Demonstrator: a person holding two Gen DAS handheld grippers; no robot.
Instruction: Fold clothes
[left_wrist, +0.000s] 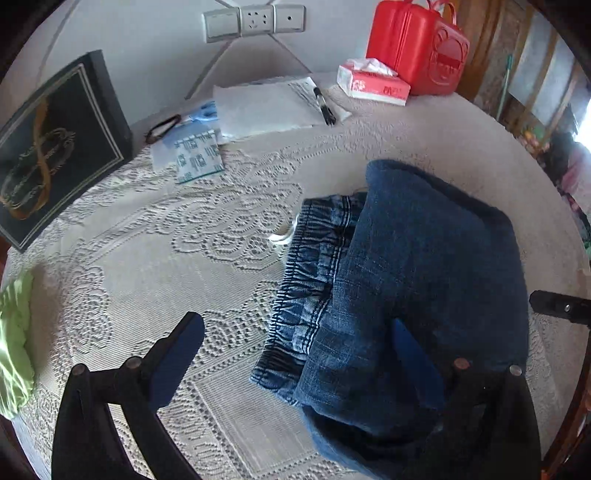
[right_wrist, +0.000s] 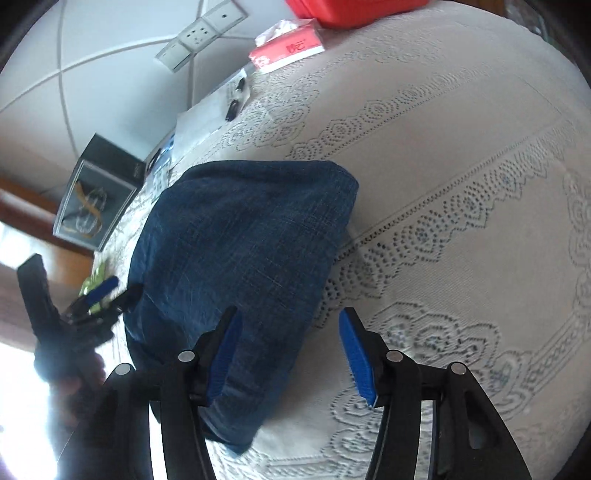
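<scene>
Blue-padded fingers of the right gripper (right_wrist: 290, 354) stand spread wide at the near edge of the folded jeans (right_wrist: 240, 266), one pad over the denim, the other over the lace tablecloth (right_wrist: 461, 184), gripping nothing. On the far side of the bundle the left gripper (left_wrist: 299, 354) is also wide apart and empty, its right finger (left_wrist: 417, 362) lying on or just over the top fold while the other hangs above bare lace.

The jeans sit as a thick packet near the middle of the table, the top layer doubled over and the elastic waistband (left_wrist: 314, 266) with a white drawstring (left_wrist: 284, 232) poking out to the left.

With neither tool holding, the stiff denim could spring back and the fold slide open. A careless nudge could also drag the lace cloth, wrinkling it under the bundle. Farther off, the papers with a pen (left_wrist: 324, 105), tissue box (left_wrist: 373, 83), red case (left_wrist: 417, 44) and dark picture box (left_wrist: 59, 147) lie well apart.
</scene>
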